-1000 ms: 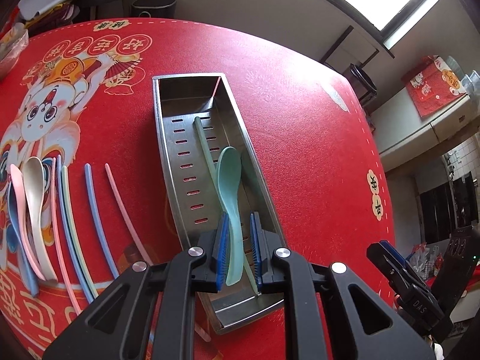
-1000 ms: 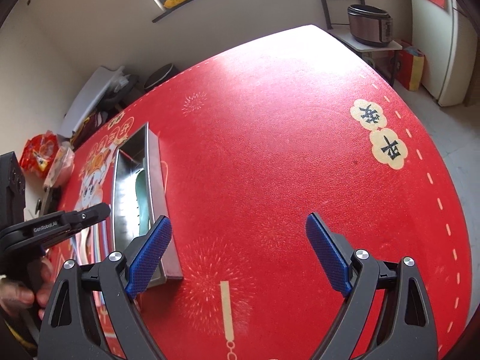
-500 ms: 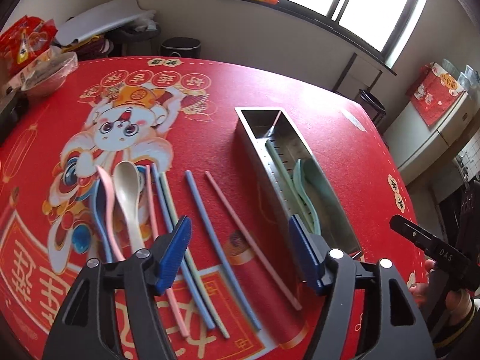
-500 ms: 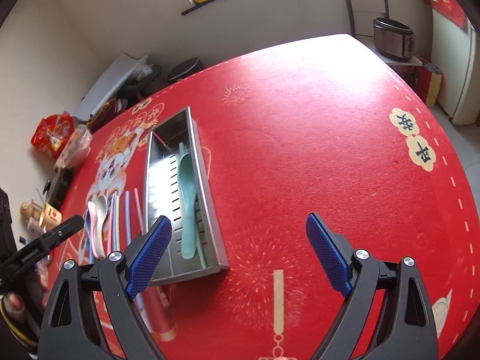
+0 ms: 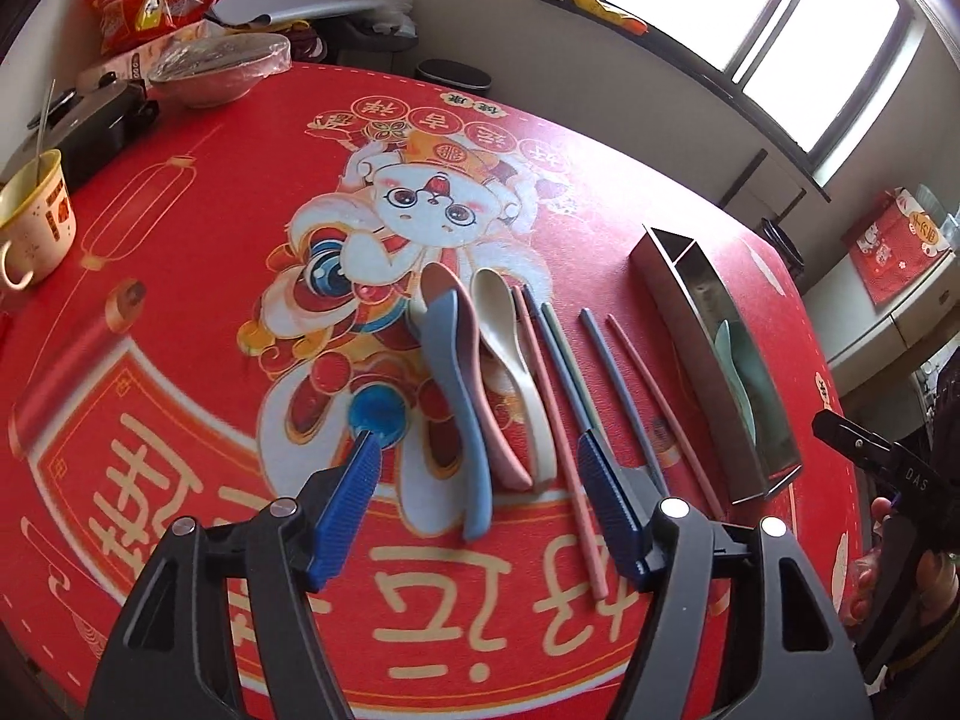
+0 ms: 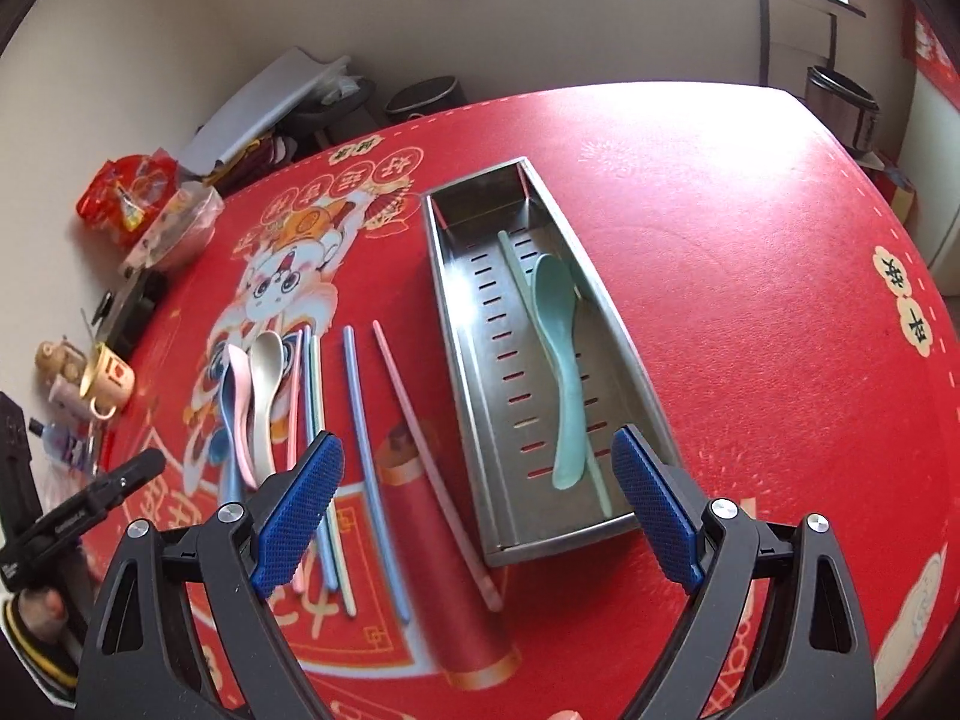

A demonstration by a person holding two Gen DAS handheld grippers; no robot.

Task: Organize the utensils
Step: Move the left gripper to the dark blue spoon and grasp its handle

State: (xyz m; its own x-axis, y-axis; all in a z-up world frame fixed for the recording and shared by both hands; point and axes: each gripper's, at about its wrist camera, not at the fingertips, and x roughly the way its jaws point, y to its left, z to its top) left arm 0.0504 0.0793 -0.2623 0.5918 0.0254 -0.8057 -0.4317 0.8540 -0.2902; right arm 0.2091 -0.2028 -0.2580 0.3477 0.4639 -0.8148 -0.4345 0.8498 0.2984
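The left tool (image 5: 477,495) has its jaws apart and holds nothing. Right in front of it lie the blue spoon (image 5: 456,396), the pink spoon (image 5: 477,360) and the cream spoon (image 5: 510,348), long ways pointing away from it. The left tool is nearer. The right tool (image 6: 474,501), also apart and empty, hangs by the steel tray (image 6: 456,324), which holds a green spoon (image 6: 561,348). Chopsticks (image 5: 618,372) lie between, with bare red worktop (image 6: 750,300) beyond the tray.

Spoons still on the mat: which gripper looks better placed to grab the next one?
Probably the left. The left gripper hangs open right over the spoons, handles between its fingers. The right gripper is open too, but points between the loose chopsticks and the tray.
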